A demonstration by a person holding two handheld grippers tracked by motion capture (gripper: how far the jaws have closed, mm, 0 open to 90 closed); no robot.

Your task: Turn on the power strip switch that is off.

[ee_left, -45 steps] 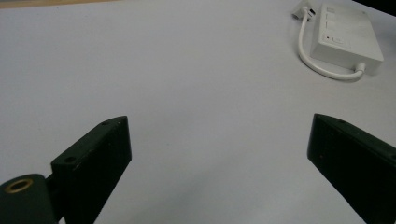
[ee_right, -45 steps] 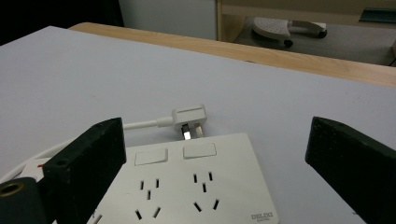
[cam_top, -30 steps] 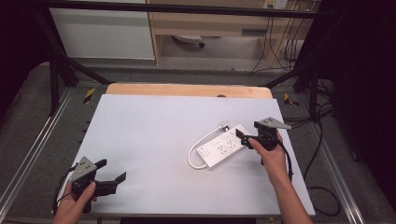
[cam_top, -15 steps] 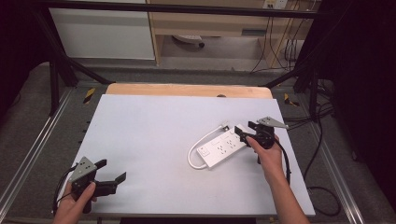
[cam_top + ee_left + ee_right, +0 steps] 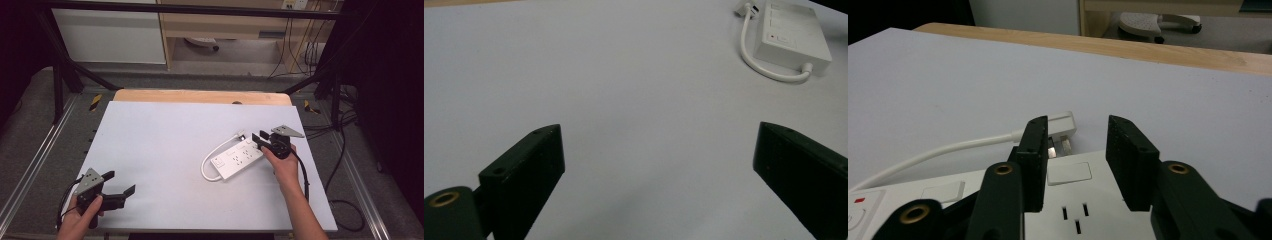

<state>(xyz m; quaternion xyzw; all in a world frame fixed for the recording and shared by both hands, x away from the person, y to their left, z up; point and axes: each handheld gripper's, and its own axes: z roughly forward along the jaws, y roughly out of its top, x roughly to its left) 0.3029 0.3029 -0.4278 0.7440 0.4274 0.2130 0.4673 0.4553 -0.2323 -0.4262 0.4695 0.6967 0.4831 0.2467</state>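
A white power strip (image 5: 237, 157) lies at an angle on the right half of the pale table (image 5: 165, 140), its white cable (image 5: 205, 167) looping round its near-left end. The cable's white plug (image 5: 1060, 125) rests on the table just past the strip's far end. My right gripper (image 5: 258, 140) is low over that far end. Its jaws have just been closing and still stand apart; the strip's top face (image 5: 1073, 200) shows in the gap and the pads press on nothing. My left gripper (image 5: 120, 182) is wide open at the near-left corner, with nothing between its fingers.
A wooden strip (image 5: 200, 96) borders the table's far edge. Black cables (image 5: 345, 215) trail on the floor to the right, and metal frame rails run along both sides. From the left gripper view the power strip (image 5: 796, 37) lies far off at the upper right.
The right gripper's jaws have narrowed markedly over the strip's far end. The left gripper and the power strip have stayed where they were.
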